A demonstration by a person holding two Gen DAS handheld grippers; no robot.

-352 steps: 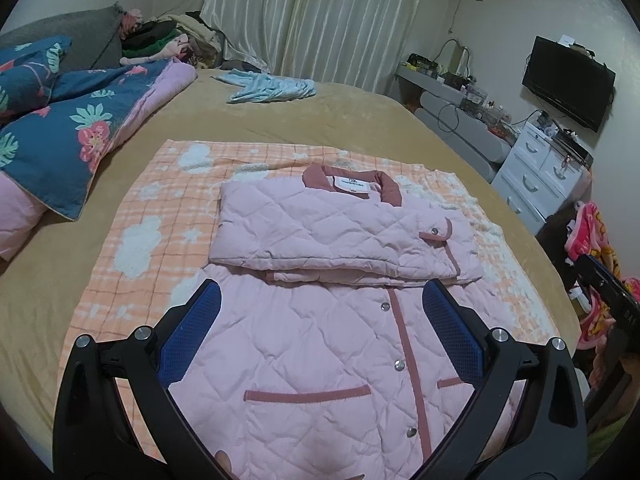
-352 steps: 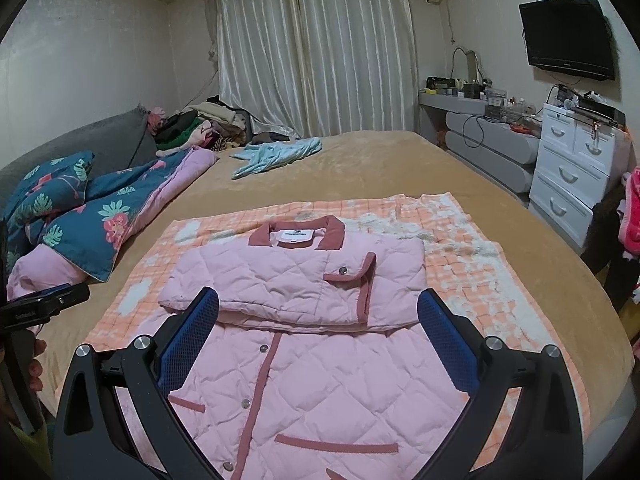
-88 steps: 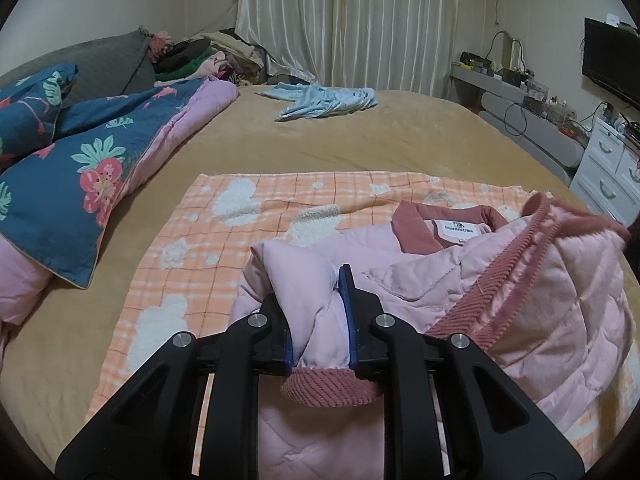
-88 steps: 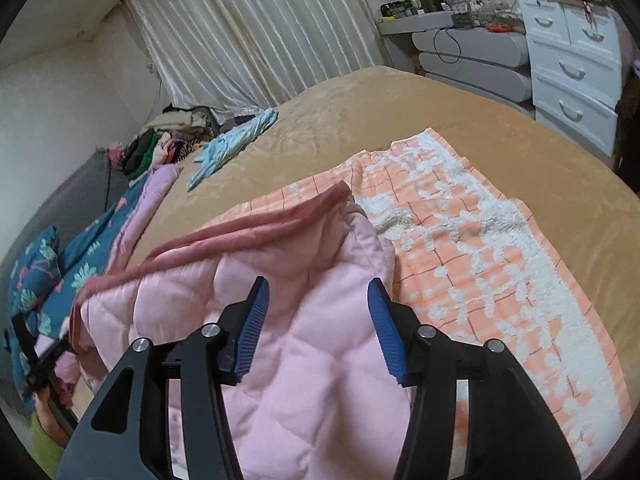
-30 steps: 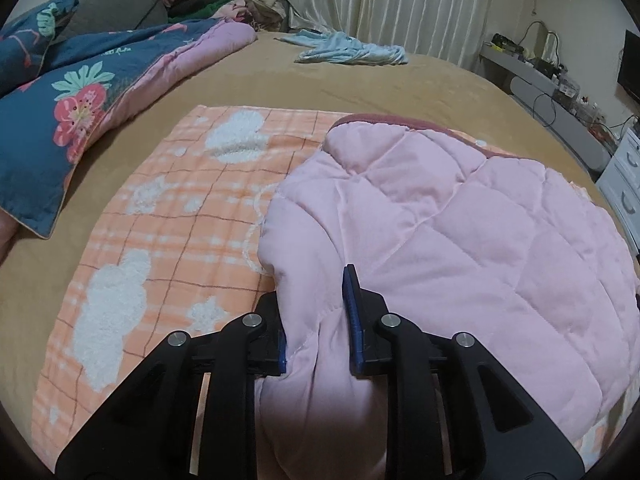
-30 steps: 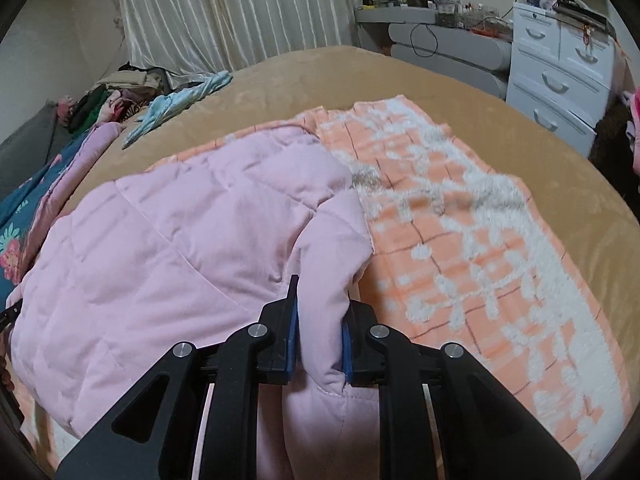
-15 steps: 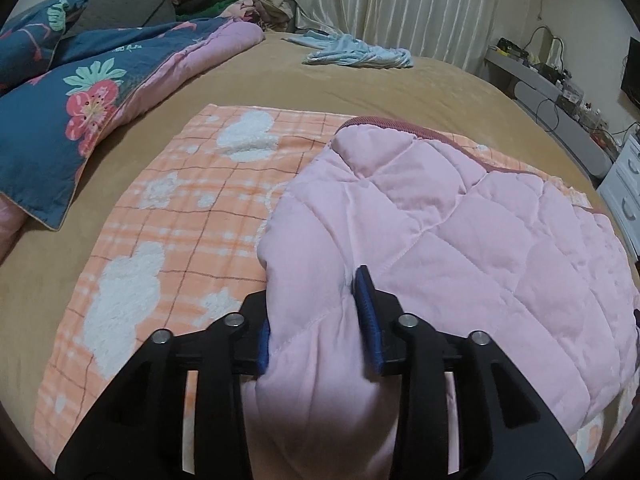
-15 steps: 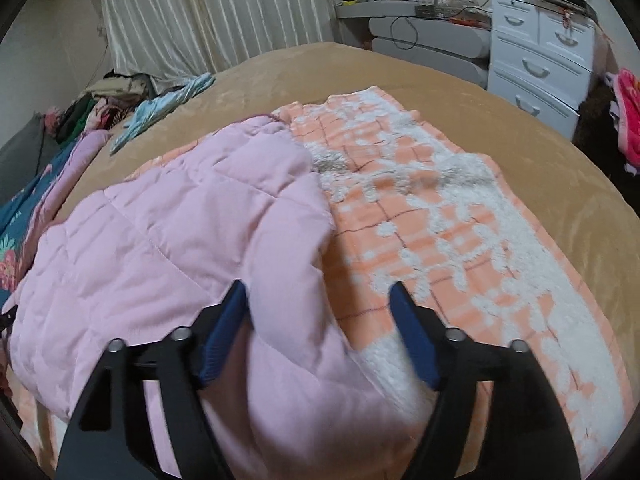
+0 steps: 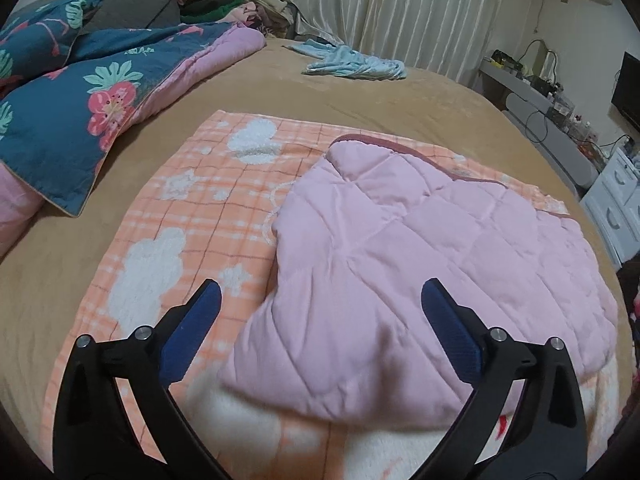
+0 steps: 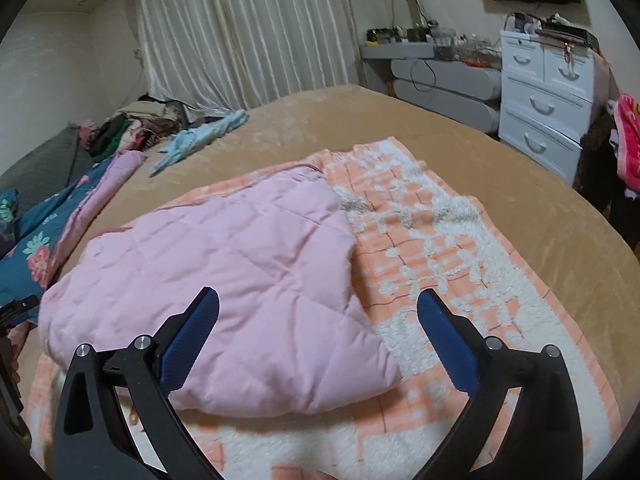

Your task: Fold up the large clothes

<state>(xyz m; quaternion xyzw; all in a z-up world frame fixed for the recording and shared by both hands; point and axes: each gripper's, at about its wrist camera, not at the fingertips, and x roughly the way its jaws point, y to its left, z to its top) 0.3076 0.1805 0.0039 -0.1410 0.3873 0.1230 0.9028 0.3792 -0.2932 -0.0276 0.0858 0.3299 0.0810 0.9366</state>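
The pink quilted jacket point(image 9: 420, 264) lies folded into a compact bundle on the orange checked blanket point(image 9: 192, 216), its plain back panel up and a dark pink trim along the far edge. It also shows in the right wrist view point(image 10: 224, 268). My left gripper point(image 9: 320, 300) is open and empty, just above the bundle's near left corner. My right gripper point(image 10: 318, 308) is open and empty over the bundle's near right corner. The jacket's front and collar are hidden inside the fold.
The blanket point(image 10: 440, 240) lies on a tan bed point(image 9: 360, 96). A floral quilt point(image 9: 80, 100) lies at the left, a light blue garment point(image 9: 352, 65) at the far side, a clothes pile point(image 10: 136, 124) behind. White drawers point(image 10: 548, 92) stand right of the bed.
Both grippers have opened wide, let go of the jacket's folded edge and drawn back a little. The jacket now rests folded on the blanket.
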